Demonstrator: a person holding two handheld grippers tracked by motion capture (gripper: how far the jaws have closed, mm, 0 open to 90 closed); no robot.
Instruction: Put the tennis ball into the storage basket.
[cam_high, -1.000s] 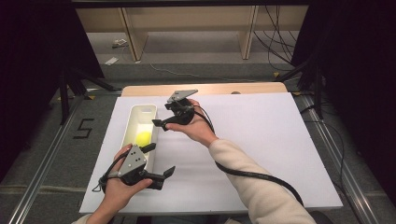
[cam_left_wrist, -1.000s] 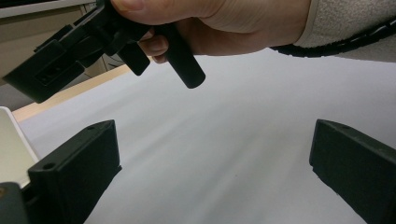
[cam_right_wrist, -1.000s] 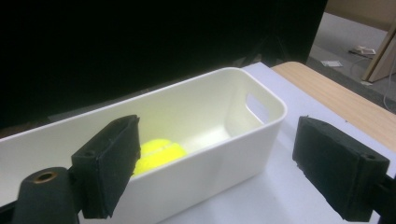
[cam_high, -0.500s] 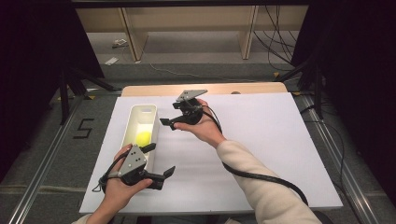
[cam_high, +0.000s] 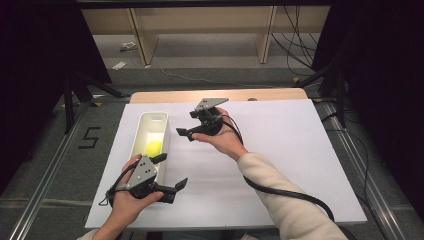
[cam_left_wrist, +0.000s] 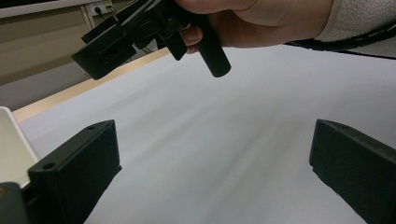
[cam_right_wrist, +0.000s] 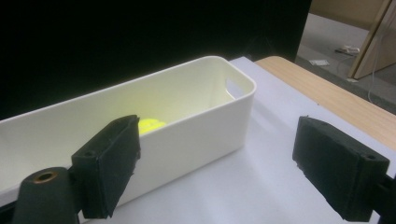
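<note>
Since a second ago, the right gripper (cam_high: 192, 124) has drawn away from the white bin (cam_high: 141, 131), jaws apart and empty; the left gripper (cam_high: 171, 171) holds wide open just beside the bin's near end. Left gripper view: bare white tabletop (cam_left_wrist: 210, 140) between its jaws. Right gripper view: a yellow-green ball (cam_right_wrist: 152, 123) lies inside the bin ahead, left.

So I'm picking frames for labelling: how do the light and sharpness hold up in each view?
High view: the white table is evenly lit, its surroundings dark, and everything is sharp. Left gripper view: the table surface shows streaky blur, and the right gripper is in shadow. Right gripper view: black backdrop, soft focus, the yellow ball glows inside the white bin.
</note>
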